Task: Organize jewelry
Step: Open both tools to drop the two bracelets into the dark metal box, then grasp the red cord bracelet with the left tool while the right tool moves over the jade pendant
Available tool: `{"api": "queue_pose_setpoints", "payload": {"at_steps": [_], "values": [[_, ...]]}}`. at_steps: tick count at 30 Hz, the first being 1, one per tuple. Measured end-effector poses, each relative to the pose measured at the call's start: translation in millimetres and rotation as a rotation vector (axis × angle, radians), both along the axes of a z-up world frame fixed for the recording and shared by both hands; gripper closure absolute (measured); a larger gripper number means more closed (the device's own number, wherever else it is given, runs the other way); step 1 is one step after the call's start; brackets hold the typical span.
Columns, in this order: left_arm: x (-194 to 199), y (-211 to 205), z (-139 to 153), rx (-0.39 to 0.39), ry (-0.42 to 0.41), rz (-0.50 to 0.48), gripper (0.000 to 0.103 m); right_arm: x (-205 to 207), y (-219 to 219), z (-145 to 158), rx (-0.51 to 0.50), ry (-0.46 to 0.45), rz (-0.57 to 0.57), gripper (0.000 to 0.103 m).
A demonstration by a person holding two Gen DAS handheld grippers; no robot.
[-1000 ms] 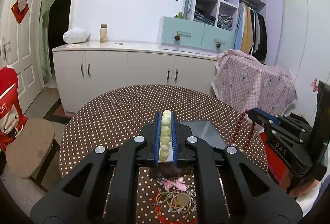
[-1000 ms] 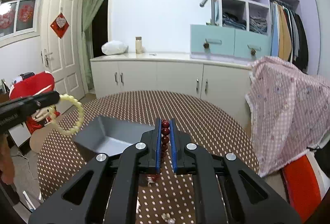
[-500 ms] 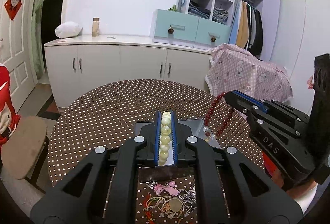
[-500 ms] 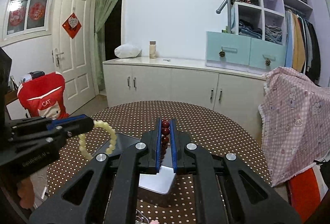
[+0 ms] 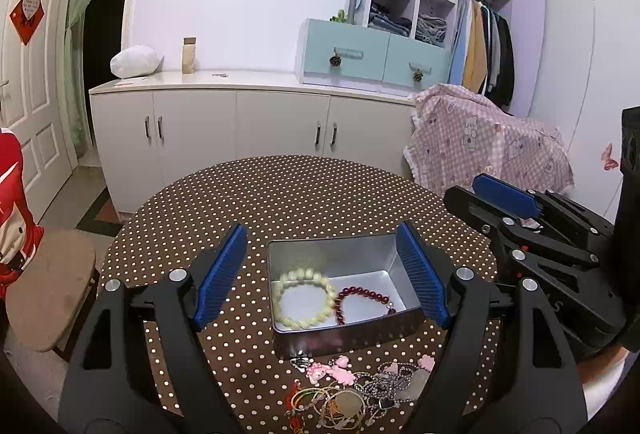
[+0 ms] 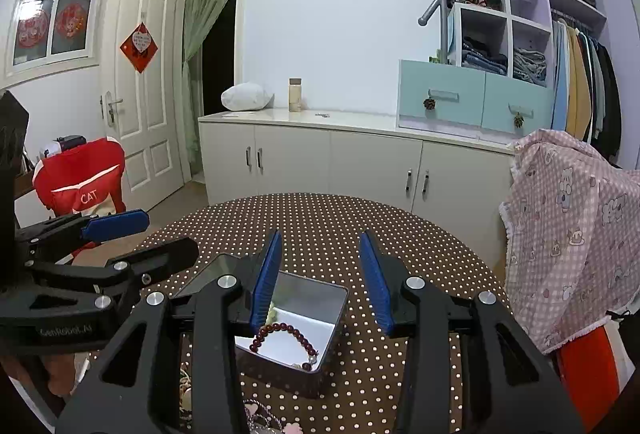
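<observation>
1. Left gripper (image 5: 320,274) and right gripper (image 6: 320,278): fingers spread, empty.
2. Cream bracelet (image 5: 306,299) and red bracelet (image 5: 362,304) lie in tin (image 5: 348,336), between left fingers.
3. Loose jewelry pile (image 5: 360,392) on worktop (image 5: 300,194), nearer than fingertips: light, limp, tangle-prone; likely pinch one strand.

**Jewellery and tin box on the polka-dot table**

A rectangular, open-topped silver metal tin (image 5: 344,298) stands upright on the round table and serves as landmark. Inside it, on the shiny floor, lie two bracelets flat and side by side: a ring of pale cream round beads (image 5: 306,300) toward the tin's left wall, and a ring of dark red round beads (image 5: 362,304) toward its right wall, carrying a small metallic charm at one end. The two rings lie just beside each other near the middle. Outside the tin, near its front wall, lies a tangled heap of loose jewellery (image 5: 356,390): pink charm pieces, thin coloured cord loops, silvery chains.
</observation>
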State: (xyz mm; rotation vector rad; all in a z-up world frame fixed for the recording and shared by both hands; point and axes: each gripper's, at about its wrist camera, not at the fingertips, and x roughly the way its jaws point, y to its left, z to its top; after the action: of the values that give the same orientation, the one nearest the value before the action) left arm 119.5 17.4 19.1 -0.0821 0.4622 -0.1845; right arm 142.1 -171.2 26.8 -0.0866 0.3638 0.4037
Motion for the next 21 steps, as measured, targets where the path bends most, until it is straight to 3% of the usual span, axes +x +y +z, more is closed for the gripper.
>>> {"api": "queue_pose_setpoints", "payload": {"at_steps": [14,21], "values": [[-6,3,-1,0.008,0.008,0.006,0.027,-8,1,-6,-0.006,0.014,-0.008,0.065],[-15,9,-7,0.012,0.023,0.018,0.027,-16,-3,-14,0.001,0.034,-0.03,0.06]]}}
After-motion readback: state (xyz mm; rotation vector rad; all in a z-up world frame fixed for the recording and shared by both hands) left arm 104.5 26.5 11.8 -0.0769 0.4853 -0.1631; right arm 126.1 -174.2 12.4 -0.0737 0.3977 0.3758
